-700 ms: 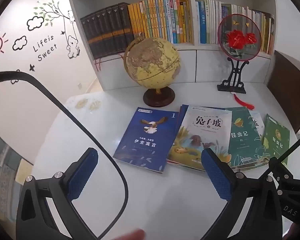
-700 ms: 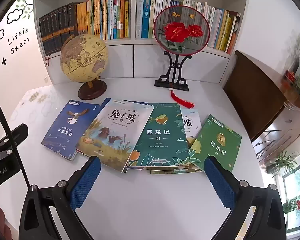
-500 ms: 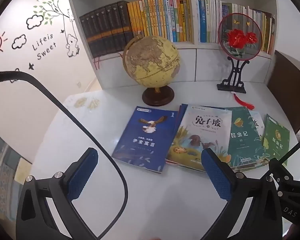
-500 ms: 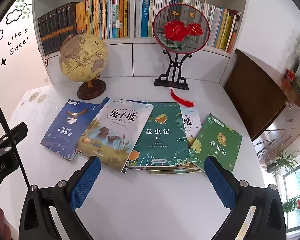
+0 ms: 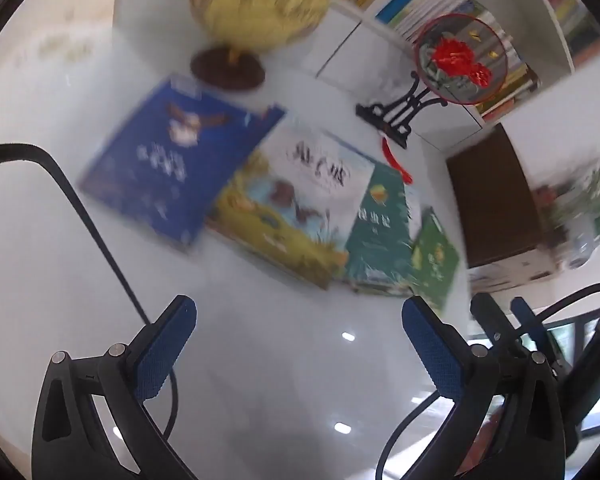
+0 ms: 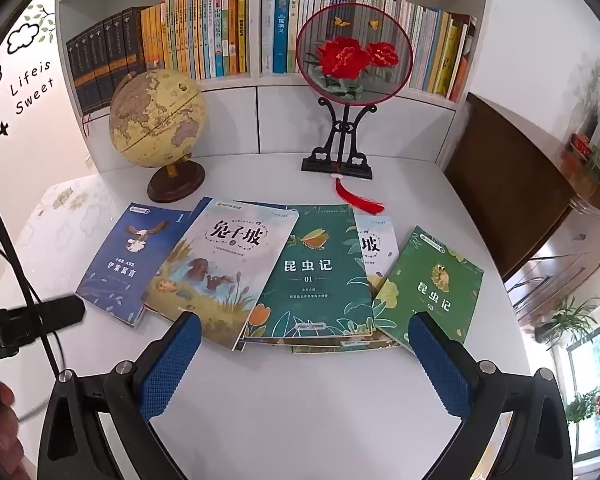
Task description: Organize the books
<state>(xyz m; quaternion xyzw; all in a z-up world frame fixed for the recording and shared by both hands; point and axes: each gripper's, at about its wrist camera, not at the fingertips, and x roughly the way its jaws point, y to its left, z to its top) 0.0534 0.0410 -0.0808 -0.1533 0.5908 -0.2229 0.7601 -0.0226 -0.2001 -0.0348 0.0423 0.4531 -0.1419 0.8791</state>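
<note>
both tongs (image 5: 299, 344) (image 6: 305, 354) wide, empty, over table (image 6: 300, 400) nr books (image 6: 308, 272).

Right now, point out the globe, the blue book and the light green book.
globe (image 6: 155, 116), right wrist view, on the sphere's middle.
blue book (image 6: 130, 264), right wrist view, on its cover.
light green book (image 6: 434, 286), right wrist view, on its cover.

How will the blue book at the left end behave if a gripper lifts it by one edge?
The blue book looks thin and soft-covered, so it would probably sag. It lies flat on the smooth white table, so it may slide before the fingers catch its edge.
</note>
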